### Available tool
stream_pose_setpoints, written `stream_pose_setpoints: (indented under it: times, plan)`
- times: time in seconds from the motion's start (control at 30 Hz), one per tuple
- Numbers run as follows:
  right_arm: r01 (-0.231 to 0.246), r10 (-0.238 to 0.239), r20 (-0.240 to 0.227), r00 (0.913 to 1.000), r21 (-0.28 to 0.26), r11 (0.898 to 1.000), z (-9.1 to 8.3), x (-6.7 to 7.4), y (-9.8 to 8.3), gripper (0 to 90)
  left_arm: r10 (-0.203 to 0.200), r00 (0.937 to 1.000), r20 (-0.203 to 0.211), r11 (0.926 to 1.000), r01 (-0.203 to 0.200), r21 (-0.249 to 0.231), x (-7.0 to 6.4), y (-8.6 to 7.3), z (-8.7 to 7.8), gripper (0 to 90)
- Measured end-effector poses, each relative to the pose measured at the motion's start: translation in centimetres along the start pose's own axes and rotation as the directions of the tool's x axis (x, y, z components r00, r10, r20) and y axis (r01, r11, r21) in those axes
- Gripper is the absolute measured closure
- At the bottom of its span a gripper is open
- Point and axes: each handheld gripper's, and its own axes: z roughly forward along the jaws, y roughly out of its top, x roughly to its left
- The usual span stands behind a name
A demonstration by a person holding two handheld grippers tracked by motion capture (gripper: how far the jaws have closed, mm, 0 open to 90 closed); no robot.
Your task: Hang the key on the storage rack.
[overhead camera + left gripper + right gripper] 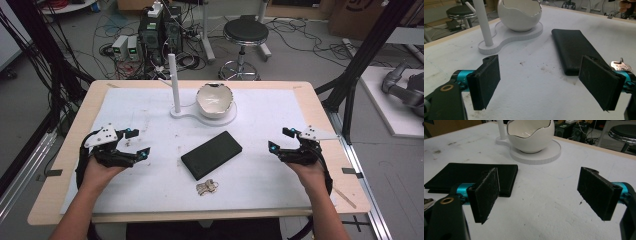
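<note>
Cables, computer towers and a round black stool (245, 31) crowd the floor beyond a wooden table (320, 115) whose top is covered by a scuffed white mat (145, 112). Near the table's left edge, the left gripper (135, 142) is held just above the mat, its jaws spread wide with nothing between them; in the left gripper view only bare mat lies between the two black pads. Toward the far edge, about midway along it, a white stand (182, 112) carries an upright white post (174, 82) at its left end and an egg-shaped white bowl (215, 100) with a jagged rim at its right end. At the middle of the table lies a flat black case (211, 154), set at a slant, well apart from both grippers. Just beside its near end, toward the table's near edge, rests a small bunch of keys (206, 187). Near the right edge, the right gripper (281, 139) mirrors the other, jaws released and wide with nothing held, pointing inward toward the case.
</note>
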Motion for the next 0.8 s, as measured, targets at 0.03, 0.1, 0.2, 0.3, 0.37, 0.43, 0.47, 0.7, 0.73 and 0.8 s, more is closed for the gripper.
stream_pose_setpoints:
  times: [0.03,0.1,0.2,0.3,0.37,0.43,0.47,0.7,0.73,0.8]
  plan:
    - [-0.004,0.004,-0.006,1.0,0.003,1.0,0.0,0.0,0.0,18.2,-0.002,1.0,0.0,1.0,0.002,-0.001,0.0,0.0,0.0,17.5]
    - [-0.008,0.008,-0.016,0.9998,0.006,1.0,0.1,0.0,0.0,18.2,-0.004,1.0,-0.003,1.0,0.004,-0.003,0.1,0.0,0.0,17.5]
    - [-0.024,0.025,-0.024,0.9994,0.013,1.0,0.3,0.0,-0.1,18.2,-0.013,0.9999,-0.007,0.9999,0.013,0.0,0.2,-0.1,-0.1,17.5]
    - [-0.055,0.056,-0.029,0.998,0.036,0.998,0.4,0.0,-0.1,18.1,-0.015,0.9999,-0.004,0.9999,0.015,0.008,0.2,-0.2,-0.1,17.5]
    - [-0.045,0.046,-0.033,0.9984,0.051,0.998,0.6,0.4,-0.1,18.1,-0.014,0.9999,-0.003,0.9999,0.014,0.007,0.2,-0.2,-0.1,17.5]
    - [-0.041,0.044,-0.046,0.998,0.058,0.997,0.8,0.8,0.0,18.2,-0.014,0.9999,-0.002,0.9999,0.014,0.004,0.2,-0.2,-0.2,17.5]
    - [-0.039,0.043,-0.056,0.9975,0.067,0.997,0.9,1.2,0.1,18.2,-0.017,0.9999,0.001,0.9999,0.017,0.002,0.2,-0.3,-0.2,17.5]
    - [0.053,-0.032,-0.194,0.9805,0.106,0.993,2.5,4.8,0.7,18.2,-0.023,0.9997,-0.001,0.9997,0.023,0.003,0.3,-0.4,-0.2,17.5]
    - [0.061,-0.035,-0.208,0.9774,0.118,0.991,2.8,5.3,0.8,18.2,-0.023,0.9997,-0.002,0.9997,0.023,0.002,0.3,-0.4,-0.2,17.5]
    - [0.087,-0.049,-0.248,0.9675,0.144,0.986,3.4,6.4,0.8,18.2,-0.024,0.9997,-0.006,0.9997,0.024,0.003,0.3,-0.4,-0.3,17.5]
